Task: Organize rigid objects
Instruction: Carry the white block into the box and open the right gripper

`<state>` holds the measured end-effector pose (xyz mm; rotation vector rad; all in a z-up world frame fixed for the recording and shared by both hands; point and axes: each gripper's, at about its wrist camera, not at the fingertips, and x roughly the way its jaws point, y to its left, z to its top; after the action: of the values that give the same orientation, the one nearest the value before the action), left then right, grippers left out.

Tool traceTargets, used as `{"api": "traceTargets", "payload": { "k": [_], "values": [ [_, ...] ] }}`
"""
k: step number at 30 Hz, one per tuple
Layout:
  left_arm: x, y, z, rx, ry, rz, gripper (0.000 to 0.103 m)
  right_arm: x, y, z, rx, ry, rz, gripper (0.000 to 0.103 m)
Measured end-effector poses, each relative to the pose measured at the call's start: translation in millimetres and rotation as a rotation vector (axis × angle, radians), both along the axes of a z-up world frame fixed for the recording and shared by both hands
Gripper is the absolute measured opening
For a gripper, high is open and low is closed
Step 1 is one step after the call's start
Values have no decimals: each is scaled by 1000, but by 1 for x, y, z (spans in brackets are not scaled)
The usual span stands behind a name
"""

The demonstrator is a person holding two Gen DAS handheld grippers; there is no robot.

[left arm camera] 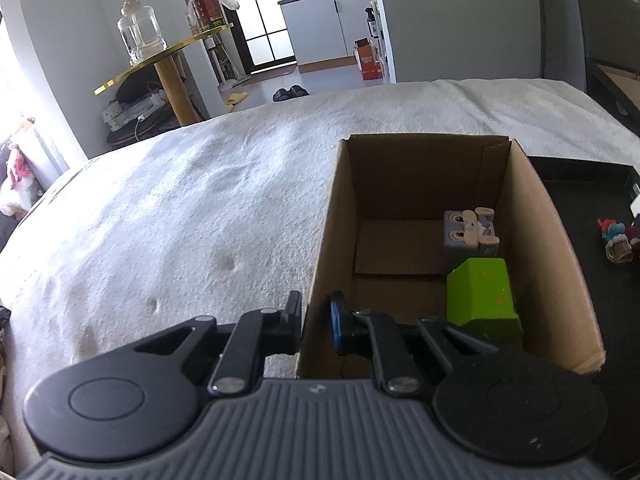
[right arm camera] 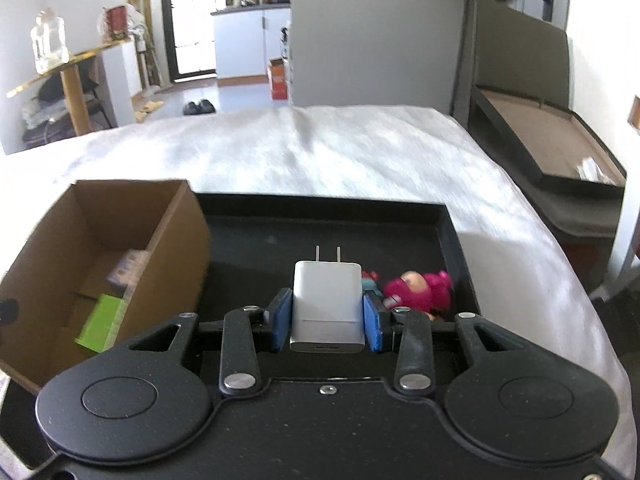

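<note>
My left gripper is shut on the near left wall of an open cardboard box, one finger outside and one inside. In the box lie a green block and a grey toy block. My right gripper is shut on a white plug charger, prongs pointing forward, held above a black tray. The box stands to its left with the green block inside. A pink plush toy and a small figure lie in the tray.
Box and tray sit on a bed with a white fuzzy cover. Small toys lie in the tray. A gold side table with a glass jar stands beyond the bed at left. A dark bench is at right.
</note>
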<state>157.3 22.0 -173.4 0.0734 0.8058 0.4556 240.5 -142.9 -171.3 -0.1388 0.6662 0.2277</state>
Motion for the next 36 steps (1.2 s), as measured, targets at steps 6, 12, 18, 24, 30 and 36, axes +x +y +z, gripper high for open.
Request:
{"api": "traceTargets", "payload": {
  "k": [6,12,18,24,30,36],
  "values": [
    [-2,4,2,-27,-18,-1,12,-5,16,12,16,-30,43,37],
    [-6,8,2,-51,-38,-8,12,-19,39,21,0,-84,95,37],
    [-9,12,3,-70,-53,-14,11,-27,60,24,14,-85,158,37],
    [-11,16,4,-100,-71,-13,11,-32,81,28,54,-50,229,37],
    [-11,21,4,-131,-81,-19,11,-36,103,24,21,-46,284,37],
    [-14,24,3,-157,-95,-20,10,-40,111,23,-2,-53,311,37]
  ]
}}
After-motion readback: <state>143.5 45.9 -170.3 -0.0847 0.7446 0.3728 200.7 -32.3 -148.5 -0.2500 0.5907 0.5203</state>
